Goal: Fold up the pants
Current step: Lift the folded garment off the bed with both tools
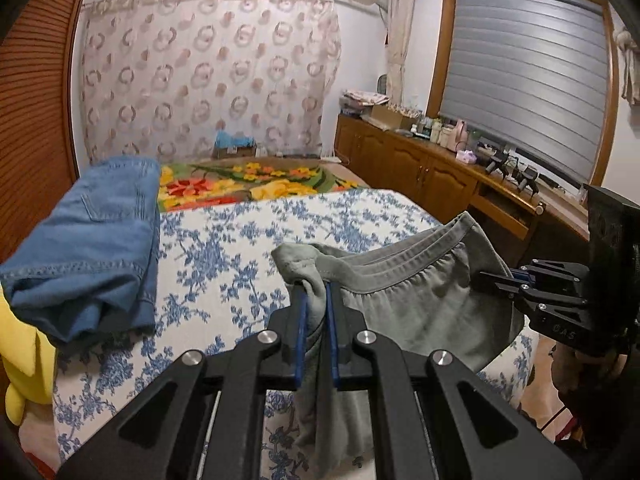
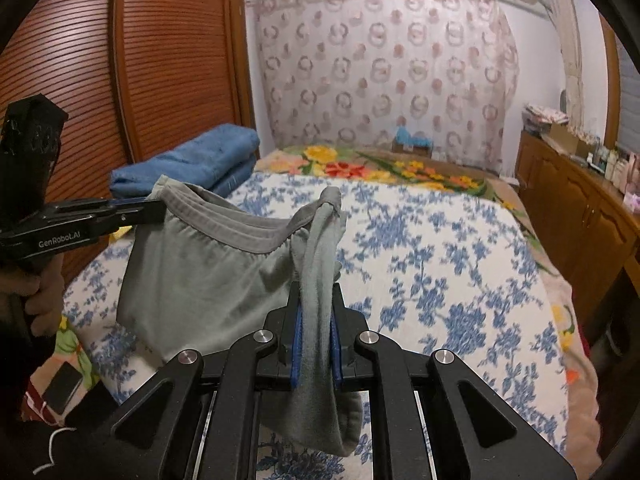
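Grey pants (image 1: 416, 300) hang above the bed, stretched by the waistband between both grippers. My left gripper (image 1: 316, 292) is shut on one end of the waistband, bunched cloth pinched between its blue pads. My right gripper (image 1: 504, 280) shows at the right edge of the left wrist view, clamped on the other end. In the right wrist view the right gripper (image 2: 316, 296) is shut on a twisted fold of the grey pants (image 2: 200, 272), and the left gripper (image 2: 148, 204) holds the far end at the left. The legs hang below, mostly hidden.
The bed (image 1: 240, 248) has a blue-and-white floral cover, with a flowered blanket (image 1: 248, 180) at its far end. Folded blue jeans (image 1: 92, 240) lie on its left side. A yellow item (image 1: 24, 356) and a phone (image 2: 64, 392) lie near the front. Wooden cabinets (image 1: 432, 172) with clutter stand right.
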The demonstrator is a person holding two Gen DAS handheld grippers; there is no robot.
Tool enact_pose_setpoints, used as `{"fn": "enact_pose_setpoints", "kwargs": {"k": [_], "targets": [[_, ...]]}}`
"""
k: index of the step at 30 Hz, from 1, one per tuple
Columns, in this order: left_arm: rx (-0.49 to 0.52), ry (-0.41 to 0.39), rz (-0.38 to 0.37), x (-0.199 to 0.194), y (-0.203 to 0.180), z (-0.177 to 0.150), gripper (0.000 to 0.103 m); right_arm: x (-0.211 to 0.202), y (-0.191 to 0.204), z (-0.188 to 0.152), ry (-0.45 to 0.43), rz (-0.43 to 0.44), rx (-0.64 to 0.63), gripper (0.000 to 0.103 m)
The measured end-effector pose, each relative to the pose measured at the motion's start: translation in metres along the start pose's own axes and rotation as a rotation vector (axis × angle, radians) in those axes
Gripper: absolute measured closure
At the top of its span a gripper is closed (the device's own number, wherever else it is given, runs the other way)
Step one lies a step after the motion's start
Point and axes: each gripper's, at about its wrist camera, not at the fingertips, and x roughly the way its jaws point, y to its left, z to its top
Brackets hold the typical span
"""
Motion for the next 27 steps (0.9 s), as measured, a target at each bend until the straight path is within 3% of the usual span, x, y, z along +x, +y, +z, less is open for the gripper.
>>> {"fn": "enact_pose_setpoints", "kwargs": {"k": [15,27], "targets": [[0.03,-0.081,0.027,-0.027,-0.002,0.018,0.097,-0.02,0.006,0.026,-0.076,-0.003,-0.046,0.095],[-0.017,-0.068,0.064,-0.018,0.03,0.015,0.097,0.018,0.018,0.043,-0.042,0.04,-0.094,0.095]]}}
